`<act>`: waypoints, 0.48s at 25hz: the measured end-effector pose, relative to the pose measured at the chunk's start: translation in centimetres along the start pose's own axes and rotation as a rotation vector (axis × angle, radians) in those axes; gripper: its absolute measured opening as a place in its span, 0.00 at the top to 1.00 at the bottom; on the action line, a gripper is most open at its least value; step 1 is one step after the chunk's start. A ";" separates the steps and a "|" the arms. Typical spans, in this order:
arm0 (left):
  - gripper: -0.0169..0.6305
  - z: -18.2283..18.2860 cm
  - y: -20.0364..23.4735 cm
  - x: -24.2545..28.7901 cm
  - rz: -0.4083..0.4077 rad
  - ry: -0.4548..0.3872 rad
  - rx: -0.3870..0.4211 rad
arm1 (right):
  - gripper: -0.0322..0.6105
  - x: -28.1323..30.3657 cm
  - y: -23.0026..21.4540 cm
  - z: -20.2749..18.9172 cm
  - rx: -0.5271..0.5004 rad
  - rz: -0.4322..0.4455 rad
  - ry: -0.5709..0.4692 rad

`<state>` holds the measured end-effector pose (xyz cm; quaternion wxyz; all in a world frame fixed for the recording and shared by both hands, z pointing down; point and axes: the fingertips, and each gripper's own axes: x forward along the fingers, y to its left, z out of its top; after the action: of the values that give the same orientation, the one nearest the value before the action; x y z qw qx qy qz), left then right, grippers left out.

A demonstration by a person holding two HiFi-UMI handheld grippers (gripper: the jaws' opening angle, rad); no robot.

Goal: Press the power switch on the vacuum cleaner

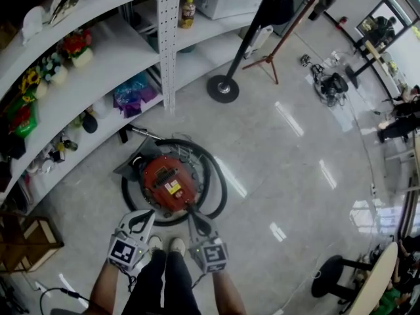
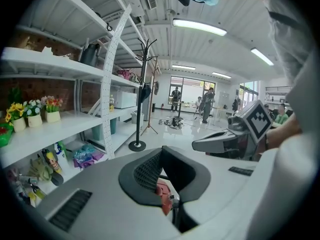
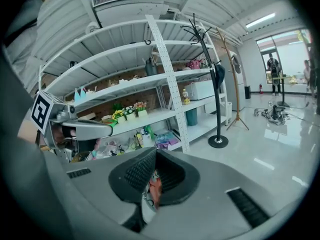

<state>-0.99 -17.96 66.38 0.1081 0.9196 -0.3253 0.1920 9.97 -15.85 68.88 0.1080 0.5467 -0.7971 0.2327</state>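
The red vacuum cleaner (image 1: 165,181) stands on the floor just ahead of the person's shoes, with a yellow label (image 1: 174,188) on its top. I cannot pick out its power switch. My left gripper (image 1: 140,220) hangs over the vacuum's near left edge, its jaws together. My right gripper (image 1: 197,220) is at the near right edge, jaws together too. In the left gripper view the left gripper (image 2: 166,154) shows only a sliver of the red vacuum body (image 2: 162,191) through the gap behind its tips. The right gripper (image 3: 156,155) likewise hides most of the vacuum (image 3: 156,188).
The black hose (image 1: 220,179) loops around the vacuum. White shelves (image 1: 98,51) with flowers and bottles curve along the left. A coat stand base (image 1: 223,88) sits beyond, a wooden crate (image 1: 29,241) at lower left, a stool (image 1: 331,274) at lower right.
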 end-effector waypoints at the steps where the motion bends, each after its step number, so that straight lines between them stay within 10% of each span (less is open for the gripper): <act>1: 0.96 0.4 -0.1 -0.2 -0.001 -0.003 0.005 | 0.93 -0.4 0.4 0.5 0.004 -0.001 -0.011; 12: 0.96 4.7 -2.8 -3.4 -0.030 -0.033 0.031 | 0.93 -6.3 2.7 5.1 0.001 -0.043 -0.046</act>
<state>-0.32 -15.49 60.55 0.0913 0.9290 -0.3101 0.1801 10.24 -12.35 61.11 0.0943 0.5690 -0.7873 0.2180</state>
